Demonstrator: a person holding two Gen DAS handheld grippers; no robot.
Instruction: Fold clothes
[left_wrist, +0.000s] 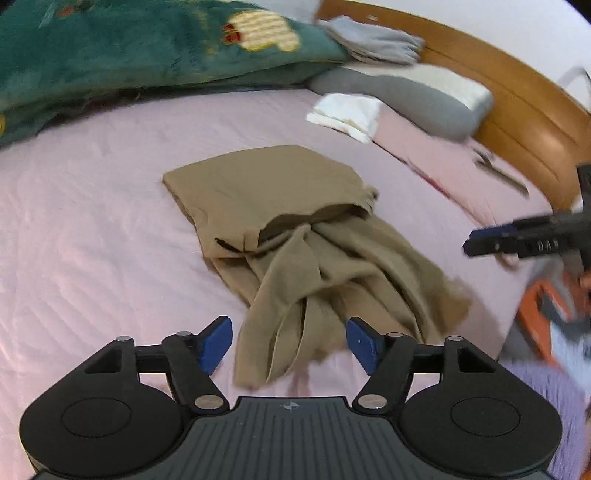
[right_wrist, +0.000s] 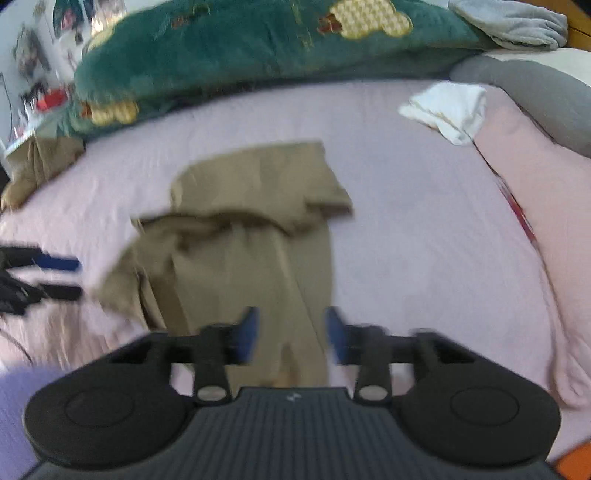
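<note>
The left gripper (left_wrist: 289, 345) hovers low over the pink bedsheet (left_wrist: 92, 221), its blue pads wide apart and holding nothing. The right gripper (right_wrist: 291, 336) hovers likewise — jaws parted, empty. The tan garment (left_wrist: 295, 236) lies half folded on the sheet — its crumpled near end reaches between both pairs of fingers.

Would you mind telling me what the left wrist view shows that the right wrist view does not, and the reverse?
Only the left wrist view shows the wooden headboard and the right gripper entering from the right. Only the right wrist view shows a second tan garment at the bed's far left and the left gripper. Both show the tan clothing partly folded on the pink sheet, the green pillow and the white folded cloth.
</note>
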